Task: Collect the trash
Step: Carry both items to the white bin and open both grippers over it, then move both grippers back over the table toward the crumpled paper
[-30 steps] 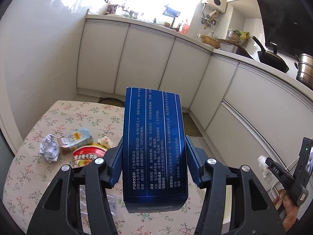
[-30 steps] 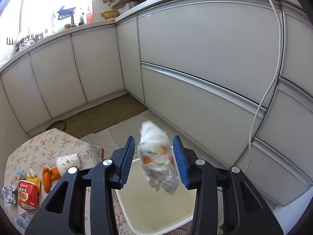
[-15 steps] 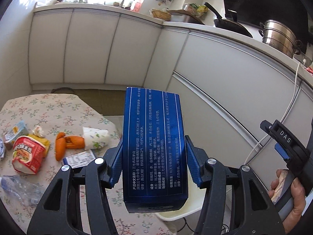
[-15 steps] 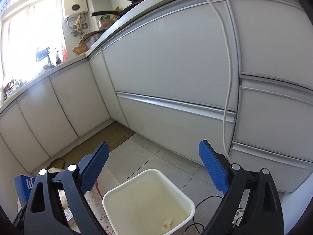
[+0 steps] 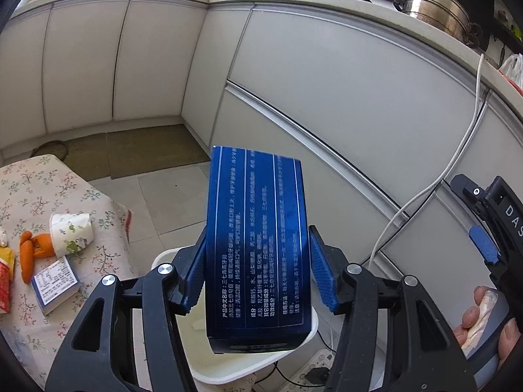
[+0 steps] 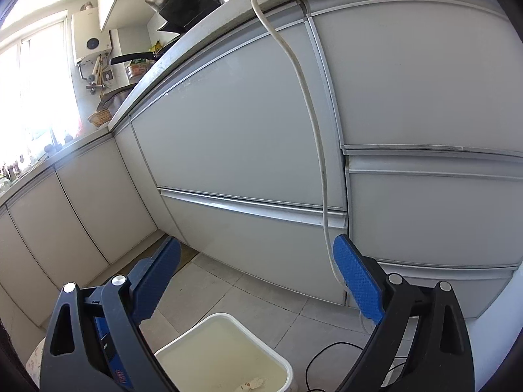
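A dark blue carton with white print (image 5: 258, 245) stands upright between the pads of my left gripper (image 5: 256, 261), which is shut on its sides. The carton hangs over the white bin (image 5: 163, 258) on the floor. My right gripper (image 6: 258, 245) is open wide with nothing between its fingers. It is above and behind the bin (image 6: 225, 317) and faces the grey cabinet fronts. A crumpled white wad (image 6: 253, 383) lies at the bottom of the bin. A hand (image 5: 480, 313) holding the right gripper shows at the right edge of the left wrist view.
The table with a floral cloth (image 5: 32, 189) is at the left. It carries a paper cup (image 5: 70, 233), an orange toy (image 5: 27, 254) and a small printed box (image 5: 55, 281). A white cable (image 5: 425, 189) hangs down the cabinets. A brown mat (image 5: 157, 150) lies on the tiled floor.
My left gripper has swung right from over the table to over the bin, still holding the carton. My right gripper opened, the white wad dropped into the bin, and the gripper rose.
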`<action>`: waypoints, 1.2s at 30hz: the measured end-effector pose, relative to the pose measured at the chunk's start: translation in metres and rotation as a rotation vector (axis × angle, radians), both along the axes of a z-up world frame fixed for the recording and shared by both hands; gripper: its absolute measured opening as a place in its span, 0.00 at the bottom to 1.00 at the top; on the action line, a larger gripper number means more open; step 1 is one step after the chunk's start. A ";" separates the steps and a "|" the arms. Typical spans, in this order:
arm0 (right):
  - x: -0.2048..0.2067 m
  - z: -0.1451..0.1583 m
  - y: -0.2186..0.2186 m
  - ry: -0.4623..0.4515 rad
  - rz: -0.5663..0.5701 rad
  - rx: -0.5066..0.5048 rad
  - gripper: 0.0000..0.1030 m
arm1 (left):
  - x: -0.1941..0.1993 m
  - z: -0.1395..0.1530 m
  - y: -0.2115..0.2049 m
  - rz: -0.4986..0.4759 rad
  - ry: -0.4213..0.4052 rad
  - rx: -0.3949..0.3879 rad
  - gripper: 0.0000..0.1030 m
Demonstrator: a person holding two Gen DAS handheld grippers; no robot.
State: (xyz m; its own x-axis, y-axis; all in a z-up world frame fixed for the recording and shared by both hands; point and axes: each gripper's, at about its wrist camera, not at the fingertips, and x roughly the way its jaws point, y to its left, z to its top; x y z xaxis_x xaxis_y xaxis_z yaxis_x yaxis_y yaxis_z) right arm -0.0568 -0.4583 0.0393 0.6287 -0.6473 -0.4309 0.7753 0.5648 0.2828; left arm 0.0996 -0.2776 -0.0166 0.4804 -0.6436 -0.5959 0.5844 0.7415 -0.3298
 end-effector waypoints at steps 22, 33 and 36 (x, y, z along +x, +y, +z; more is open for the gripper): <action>0.031 0.007 0.068 0.033 0.155 -0.085 0.94 | 0.002 0.038 0.080 0.300 -0.142 0.108 0.90; 0.077 0.004 0.150 0.082 0.335 -0.177 0.94 | 0.010 0.048 0.175 0.507 -0.220 0.114 0.91; 0.090 0.004 0.173 0.079 0.382 -0.198 0.94 | 0.012 0.049 0.199 0.553 -0.243 0.123 0.92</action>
